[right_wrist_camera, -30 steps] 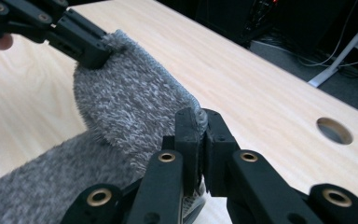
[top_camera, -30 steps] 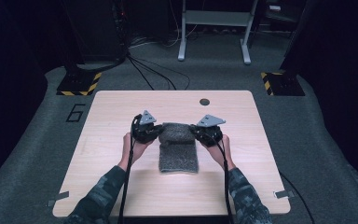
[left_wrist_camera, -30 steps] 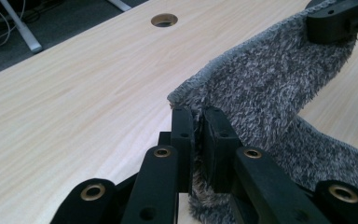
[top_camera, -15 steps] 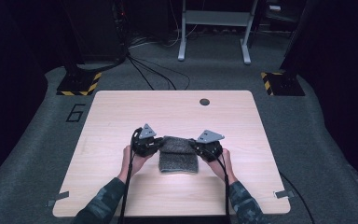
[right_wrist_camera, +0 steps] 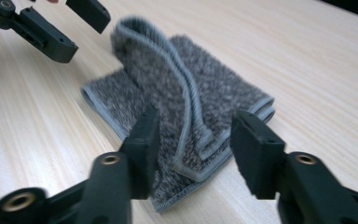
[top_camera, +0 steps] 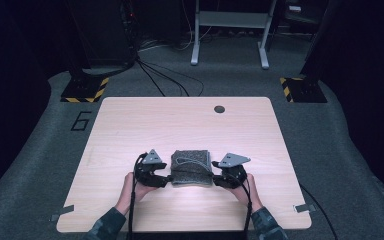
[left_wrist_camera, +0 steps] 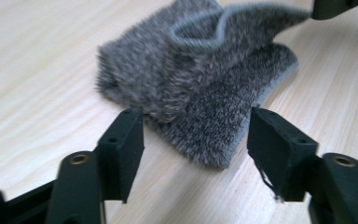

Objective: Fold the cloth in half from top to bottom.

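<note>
Step in hand: you are folding the grey towel (top_camera: 192, 167) toward your side of the table (top_camera: 130, 125), and the release of the folded layer looks to be the job now.
Towel's place: it lies on the table's near half, about midway between the left and right edges, closer to the near edge than the far one, with nothing else near it but the small dark grommet (top_camera: 219, 109) by the far edge.
Left gripper (top_camera: 166, 178): its jaws have just been opening; they stand apart with the towel's near left corner between them, and in the left gripper view the pads (left_wrist_camera: 127, 140) press on nothing.
Right gripper (top_camera: 217, 179): its jaws have just been opening too; in the right gripper view the fingers (right_wrist_camera: 256, 149) straddle the towel's hemmed corner without pinching it.
Towel's lie: the upper layer is rumpled, its hem curling up in a loop rather than flat on the layer below.
How to do it well: draw both grippers straight back toward the near edge, level and together, so that no pad drags the pile.
Watch: a snagged hem would likely pull the fold askew.
Next call: judge whether the curled hem needs pressing flat before another fold.
</note>
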`<state>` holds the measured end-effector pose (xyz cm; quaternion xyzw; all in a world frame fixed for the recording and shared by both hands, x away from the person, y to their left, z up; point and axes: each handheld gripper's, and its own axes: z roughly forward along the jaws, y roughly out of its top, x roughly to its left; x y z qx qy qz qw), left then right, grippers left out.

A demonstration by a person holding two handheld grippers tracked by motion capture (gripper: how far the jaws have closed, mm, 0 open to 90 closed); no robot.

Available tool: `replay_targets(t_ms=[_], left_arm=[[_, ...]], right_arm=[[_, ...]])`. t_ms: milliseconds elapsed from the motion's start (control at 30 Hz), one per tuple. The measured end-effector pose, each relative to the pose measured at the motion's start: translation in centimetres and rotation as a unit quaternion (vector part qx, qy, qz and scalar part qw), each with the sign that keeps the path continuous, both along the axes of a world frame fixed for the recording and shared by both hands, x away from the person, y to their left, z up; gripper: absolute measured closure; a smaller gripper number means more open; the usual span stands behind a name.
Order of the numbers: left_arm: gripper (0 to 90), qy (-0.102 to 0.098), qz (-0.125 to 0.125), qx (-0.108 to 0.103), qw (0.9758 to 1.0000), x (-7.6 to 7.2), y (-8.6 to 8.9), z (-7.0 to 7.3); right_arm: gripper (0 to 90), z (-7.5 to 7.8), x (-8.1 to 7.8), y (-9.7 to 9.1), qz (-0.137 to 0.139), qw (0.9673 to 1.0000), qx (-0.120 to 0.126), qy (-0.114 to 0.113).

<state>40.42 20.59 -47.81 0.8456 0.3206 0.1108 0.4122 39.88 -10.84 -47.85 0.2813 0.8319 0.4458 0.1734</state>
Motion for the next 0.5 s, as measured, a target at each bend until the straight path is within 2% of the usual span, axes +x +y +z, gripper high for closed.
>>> replay_targets(t_ms=[33,100,167,267,300,367,433,500], left_arm=[[34.5,-0.002,0.004,-0.004,1.0000,-0.1,0.2,0.4],[33.8,-0.020,0.018,-0.013,0.9996,0.2,0.6,1.5],[33.8,-0.030,0.041,-0.022,0.9984,0.8,0.7,2.2],[33.8,-0.046,0.074,-0.013,0.9961,2.8,0.0,2.6],[33.6,-0.044,0.082,-0.008,0.9957,3.6,-0.3,2.4],[33.2,-0.027,0.084,-0.001,0.9961,5.0,-0.9,1.8],[33.0,-0.011,0.085,0.007,0.9963,6.4,-1.6,0.8],[32.6,0.012,0.076,0.005,0.9970,7.0,-2.0,0.0]], right_arm=[[49.7,0.2,0.0,-0.2,-0.002,1.0000,0.008,0.000],[49.1,0.6,0.4,-0.5,-0.015,0.9996,0.024,-0.003],[48.4,1.0,0.9,-0.4,-0.023,0.9992,0.032,-0.002],[48.0,1.0,1.9,0.1,-0.042,0.9985,0.034,-0.004],[48.0,0.8,2.4,0.4,-0.057,0.9978,0.035,0.000],[47.5,0.4,3.5,0.9,-0.083,0.9963,0.022,0.007],[47.2,-0.1,4.2,1.2,-0.098,0.9948,0.016,0.022],[46.8,-0.6,4.8,1.4,-0.108,0.9934,0.015,0.037]])
